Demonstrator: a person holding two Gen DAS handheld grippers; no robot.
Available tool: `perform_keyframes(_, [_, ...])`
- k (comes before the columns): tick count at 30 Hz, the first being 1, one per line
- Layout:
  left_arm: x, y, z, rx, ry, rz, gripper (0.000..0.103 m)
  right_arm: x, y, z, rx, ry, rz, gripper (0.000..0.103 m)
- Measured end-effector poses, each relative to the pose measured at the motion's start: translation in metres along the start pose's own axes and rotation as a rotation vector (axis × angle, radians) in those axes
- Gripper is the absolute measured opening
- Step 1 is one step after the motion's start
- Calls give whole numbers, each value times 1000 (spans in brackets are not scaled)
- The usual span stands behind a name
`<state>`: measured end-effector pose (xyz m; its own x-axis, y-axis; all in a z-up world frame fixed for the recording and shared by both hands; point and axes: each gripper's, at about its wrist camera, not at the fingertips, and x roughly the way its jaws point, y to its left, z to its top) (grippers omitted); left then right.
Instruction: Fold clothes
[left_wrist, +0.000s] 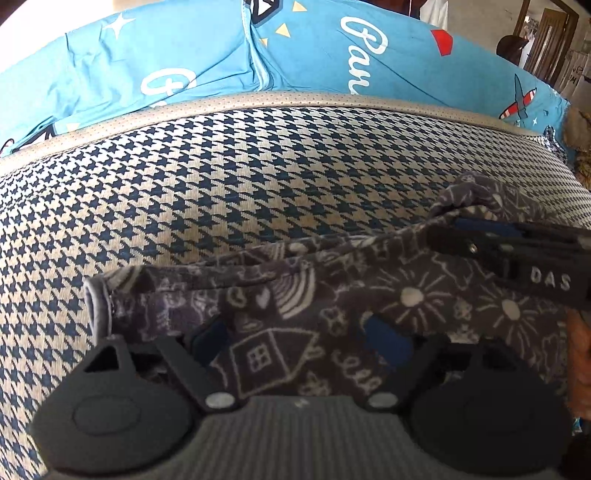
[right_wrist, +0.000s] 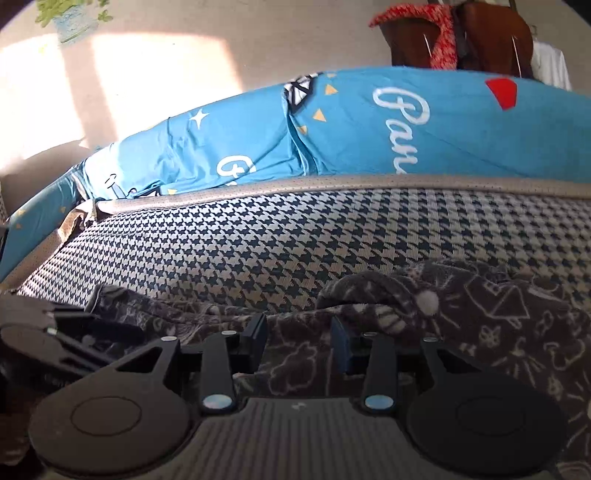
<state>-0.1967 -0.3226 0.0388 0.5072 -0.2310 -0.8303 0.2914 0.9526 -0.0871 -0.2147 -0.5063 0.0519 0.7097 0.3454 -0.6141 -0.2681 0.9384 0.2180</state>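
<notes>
A dark grey garment (left_wrist: 406, 295) with white doodle print lies crumpled on a houndstooth cushion (left_wrist: 221, 184). My left gripper (left_wrist: 299, 336) stands open and low over it, its blue pads wide apart, with cloth lying loosely between and over them. From the right my right gripper (left_wrist: 454, 229) comes in, and a raised fold of the garment's far edge wraps its tips. In the right wrist view the right gripper (right_wrist: 299, 336) is partly closed, with a bunch of the garment (right_wrist: 480, 332) between its pads. Part of the left gripper's body (right_wrist: 55, 339) shows at the left.
A beige piped edge (left_wrist: 295, 99) ends the houndstooth cushion (right_wrist: 258, 251) at the back. Behind it lies blue printed bedding (right_wrist: 369, 129). A sunlit wall (right_wrist: 110, 74) and brown furniture with a red cloth (right_wrist: 443, 37) stand beyond.
</notes>
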Motion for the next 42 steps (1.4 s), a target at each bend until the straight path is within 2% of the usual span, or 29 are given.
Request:
perform_keyframes(9, [15, -8, 2, 25, -1, 21, 94, 23, -20, 7, 126, 34, 7, 33])
perform_keyframes(17, [22, -16, 1, 55, -1, 48, 99, 35, -32, 9, 218, 44, -17, 15])
perform_keyframes(21, [19, -15, 0, 47, -9, 40, 99, 37, -28, 11, 188, 49, -33, 15])
perform_keyframes(24, [16, -14, 2, 45, -21, 38, 99, 32, -25, 12, 175, 52, -22, 20])
perform_keyframes(27, [17, -10, 6, 16, -29, 37, 99, 20, -22, 14, 158, 35, 4, 23])
perform_keyframes(33, [22, -5, 11, -24, -39, 49, 99, 8, -23, 9, 128, 40, 86, 23])
perform_keyframes(42, [33, 1, 16, -60, -45, 80, 103, 24, -17, 9, 97, 82, 52, 23])
